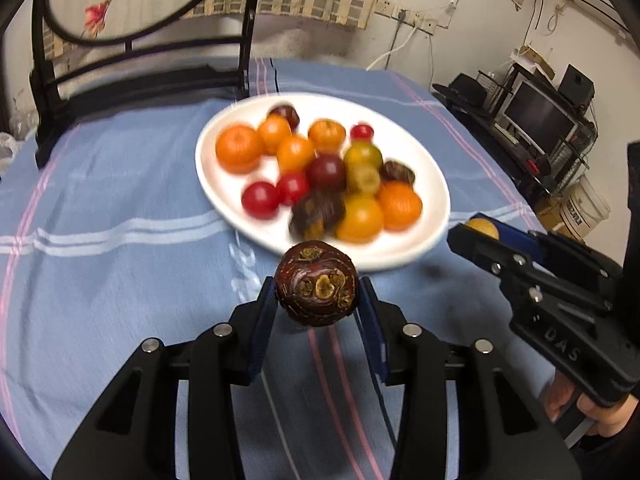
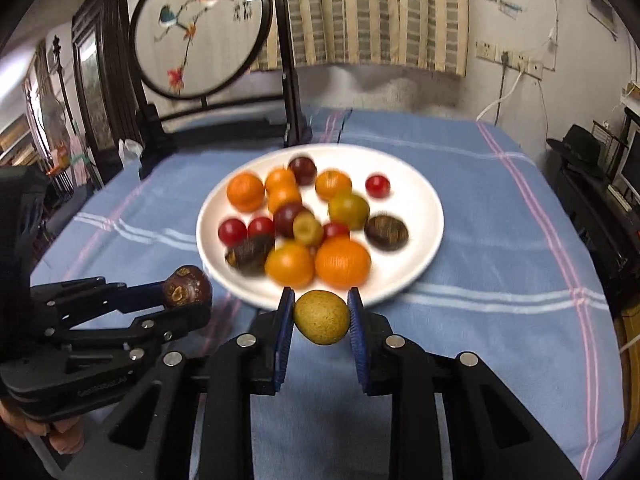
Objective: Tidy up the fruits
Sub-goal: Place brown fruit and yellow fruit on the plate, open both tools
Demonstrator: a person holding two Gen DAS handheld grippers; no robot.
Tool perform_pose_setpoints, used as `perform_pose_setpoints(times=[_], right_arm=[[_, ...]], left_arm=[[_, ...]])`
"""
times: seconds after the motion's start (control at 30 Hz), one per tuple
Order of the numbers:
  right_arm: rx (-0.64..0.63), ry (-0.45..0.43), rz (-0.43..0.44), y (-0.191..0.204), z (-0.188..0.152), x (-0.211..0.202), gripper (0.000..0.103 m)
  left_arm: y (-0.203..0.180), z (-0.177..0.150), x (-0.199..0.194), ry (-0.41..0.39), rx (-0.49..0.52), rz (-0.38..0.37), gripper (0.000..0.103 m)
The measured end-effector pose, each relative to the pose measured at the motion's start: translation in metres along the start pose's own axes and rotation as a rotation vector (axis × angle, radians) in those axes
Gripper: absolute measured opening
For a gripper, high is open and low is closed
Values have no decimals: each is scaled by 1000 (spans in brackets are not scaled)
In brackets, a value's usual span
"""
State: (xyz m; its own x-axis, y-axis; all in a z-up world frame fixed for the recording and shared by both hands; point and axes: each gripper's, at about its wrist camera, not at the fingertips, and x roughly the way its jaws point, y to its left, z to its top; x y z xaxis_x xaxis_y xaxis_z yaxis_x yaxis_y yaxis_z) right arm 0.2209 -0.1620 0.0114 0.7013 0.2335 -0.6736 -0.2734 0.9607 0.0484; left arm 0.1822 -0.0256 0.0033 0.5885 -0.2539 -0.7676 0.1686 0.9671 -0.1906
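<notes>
Left gripper [image 1: 318, 294] clenching a dark brown round fruit [image 1: 316, 283] between its blue pads [image 1: 266, 304], jaws spread only as wide as the fruit, holding it above the blue striped tablecloth [image 1: 120, 280] just off the white plate [image 1: 224, 188] at the plate's 6 o'clock edge. Same gripper [image 2: 188, 290] showing at 9 o'clock in the right wrist view, the dark fruit [image 2: 187, 286] sitting at its tip.

Right gripper [image 2: 321, 316] gripping a small yellow-green fruit [image 2: 321, 317], both blue pads [image 2: 285, 320] pressing its sides, jaws parted just enough for it, hanging over the cloth [image 2: 480, 340] near the plate [image 2: 420, 208] at its 6 o'clock rim. In the left wrist view, this gripper [image 1: 478, 234] reaching in at 3 o'clock, the yellow fruit [image 1: 482, 229] peeking out between its fingers.

Lying heaped on the plate, blurred: oranges [image 1: 238, 149], red cherry tomatoes [image 1: 260, 200], dark purple fruits [image 1: 326, 172] and more brown ones [image 2: 386, 233]. Standing beyond the plate at 11 o'clock, a round embroidered screen [image 2: 200, 28] in a black frame.
</notes>
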Motion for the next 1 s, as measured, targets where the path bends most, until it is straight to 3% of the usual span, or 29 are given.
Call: perform_pose_setpoints(times=[0.23,0.67,0.73,0.87,1.0], right_arm=[[0,8,-22,-6,32,35,27],[19,62,-68,-16,53,91,28],[36,52,-72,-18,52,89,38],[54,33,-58,-22,50,76,41],[67,19,-53,-23,42,59,54]], left_arm=[[8,51,13,-47,9,81,40],[8,78,62,-23,-10,149,40],[8,78,64,-19,-20,161,41],[11,76,54,-51,-48,199,63],[10,70,38,-76,-55,191,69]])
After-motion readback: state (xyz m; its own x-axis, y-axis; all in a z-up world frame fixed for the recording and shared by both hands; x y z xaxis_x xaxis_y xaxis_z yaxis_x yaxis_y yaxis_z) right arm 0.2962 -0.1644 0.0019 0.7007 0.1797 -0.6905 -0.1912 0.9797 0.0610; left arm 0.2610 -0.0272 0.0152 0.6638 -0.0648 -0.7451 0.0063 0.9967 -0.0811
